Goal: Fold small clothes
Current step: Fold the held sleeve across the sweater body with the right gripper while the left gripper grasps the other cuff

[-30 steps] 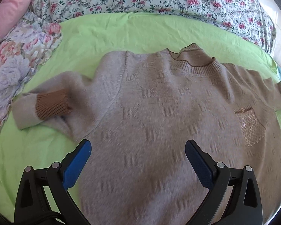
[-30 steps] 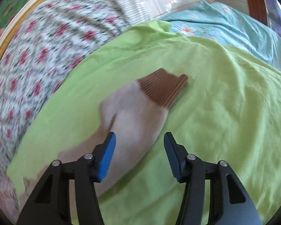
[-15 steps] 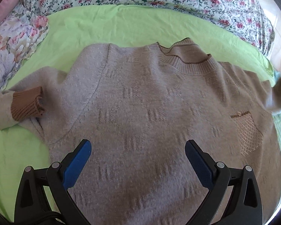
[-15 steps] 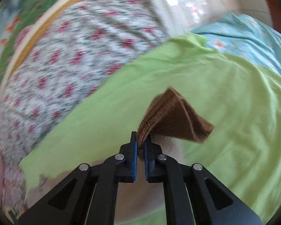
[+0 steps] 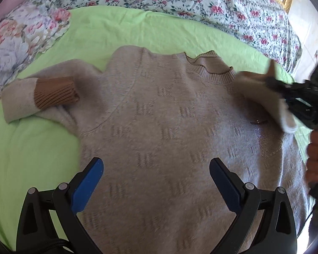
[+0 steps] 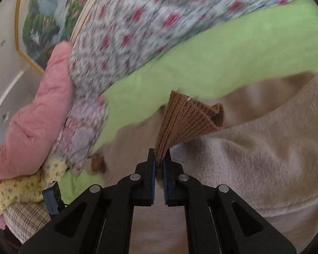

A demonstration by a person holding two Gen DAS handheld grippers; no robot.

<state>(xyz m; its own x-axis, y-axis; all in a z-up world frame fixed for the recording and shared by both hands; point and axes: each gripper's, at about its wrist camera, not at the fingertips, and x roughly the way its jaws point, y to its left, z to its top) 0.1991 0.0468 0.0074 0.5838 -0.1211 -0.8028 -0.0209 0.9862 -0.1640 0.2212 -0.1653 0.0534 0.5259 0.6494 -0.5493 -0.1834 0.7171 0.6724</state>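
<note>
1 sweater (image 5: 159, 127), 2 brown cuffs; right claw (image 6: 159, 158) grips 1 cuff (image 6: 186, 118).

A beige sweater (image 5: 159, 131) is lying face up on a green sheet (image 5: 31, 148), its near sleeve folded with the brown cuff (image 5: 55, 93) showing. The left gripper (image 5: 156, 182) is hovering over its lower body, blue fingers (image 5: 87, 182) spread wide. At the right edge, the right gripper (image 5: 273, 82) is holding the other sleeve (image 5: 256, 93) over the chest.

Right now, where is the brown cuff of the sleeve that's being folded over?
The brown cuff is pinched in the shut right gripper, lifted above the beige sweater. From the left wrist view it sits at the right, just beyond the collar.
</note>
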